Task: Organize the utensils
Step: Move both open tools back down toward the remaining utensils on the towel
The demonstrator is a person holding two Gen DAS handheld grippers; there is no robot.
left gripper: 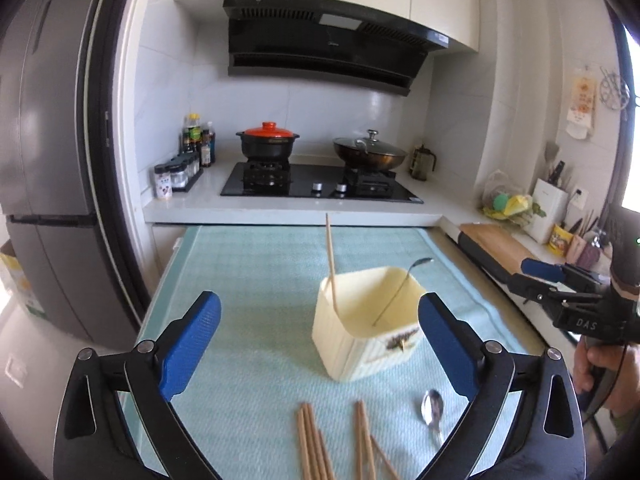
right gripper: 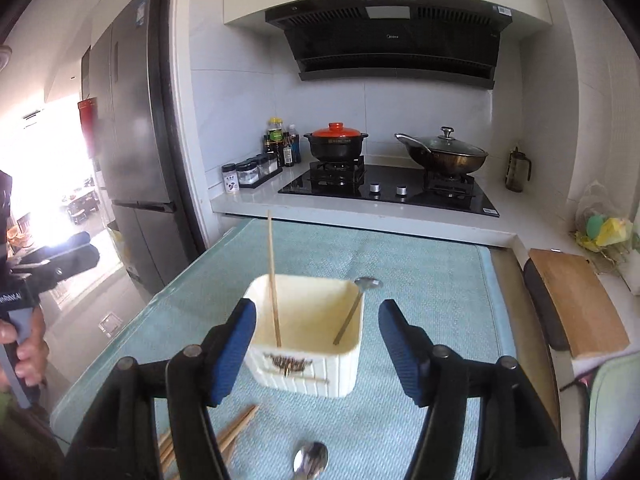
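A cream square utensil holder (left gripper: 366, 324) (right gripper: 308, 336) stands on the light green mat (left gripper: 248, 280) (right gripper: 420, 280). One wooden chopstick (left gripper: 330, 256) (right gripper: 273, 276) and one metal spoon (left gripper: 404, 286) (right gripper: 354, 308) stand inside it. Several loose chopsticks (left gripper: 336, 444) (right gripper: 232, 432) and a metal spoon (left gripper: 433, 406) (right gripper: 310, 460) lie on the mat in front of it. My left gripper (left gripper: 320, 344) is open and empty, above the mat near the loose chopsticks. My right gripper (right gripper: 316, 346) is open and empty, its fingers to either side of the holder, nearer the camera.
Behind the mat is a counter with a gas hob (left gripper: 320, 186), a black pot with an orange lid (left gripper: 267, 142), a lidded wok (left gripper: 370, 152) and spice jars (left gripper: 176, 174). A fridge (left gripper: 48, 160) stands left. A wooden cutting board (right gripper: 576, 304) lies right.
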